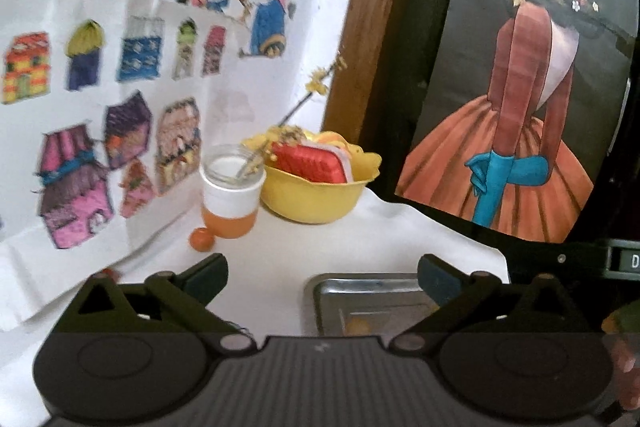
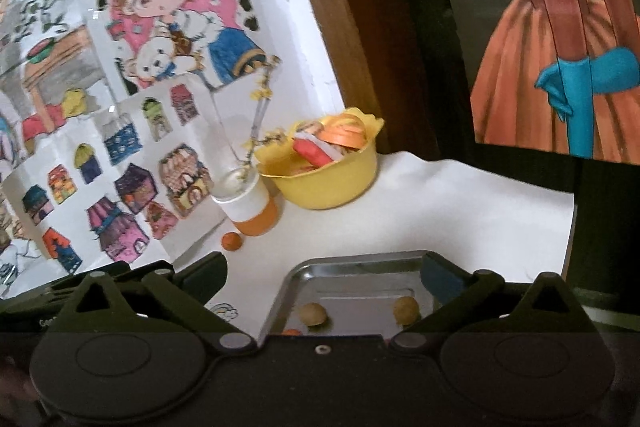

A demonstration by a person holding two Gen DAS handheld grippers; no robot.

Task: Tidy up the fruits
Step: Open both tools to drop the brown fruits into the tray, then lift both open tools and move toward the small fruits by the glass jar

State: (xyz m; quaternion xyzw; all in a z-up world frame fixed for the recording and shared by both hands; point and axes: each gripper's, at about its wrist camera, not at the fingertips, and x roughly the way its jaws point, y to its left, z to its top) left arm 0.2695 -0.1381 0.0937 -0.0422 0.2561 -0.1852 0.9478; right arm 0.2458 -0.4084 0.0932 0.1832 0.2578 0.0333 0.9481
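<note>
The metal tray [image 2: 360, 275] lies flat on the white tabletop [image 2: 440, 211], its long side running across in front of both tools, its shiny rim turned up all round. In it sit two small round yellowish-brown fruits [image 2: 314, 313], side by side but apart, one toward the left and one [image 2: 406, 307] toward the right, and a sliver of something orange [image 2: 291, 331] shows at the near edge, too hidden to tell what it is. Being round, the fruits point no particular way. A small orange fruit [image 2: 232, 241] lies loose on the tabletop, just beside the foot of a cup with a white band and orange base [image 2: 252, 207] that holds a twig with yellow blossoms. Right next to the cup stands a yellow bowl [image 2: 332, 183] heaped with red, white and orange things. Coloured drawings [image 2: 120, 167] hang on the wall behind. The left tool [image 1: 322, 273] has its jaws spread wide with nothing between them, tilted downward over the near corner of the tray [image 1: 360, 287]. The right tool [image 2: 324, 269] is likewise released, jaws wide apart and empty, angled down over the tray, the fruits lying between its two fingers as seen from its camera but untouched
</note>
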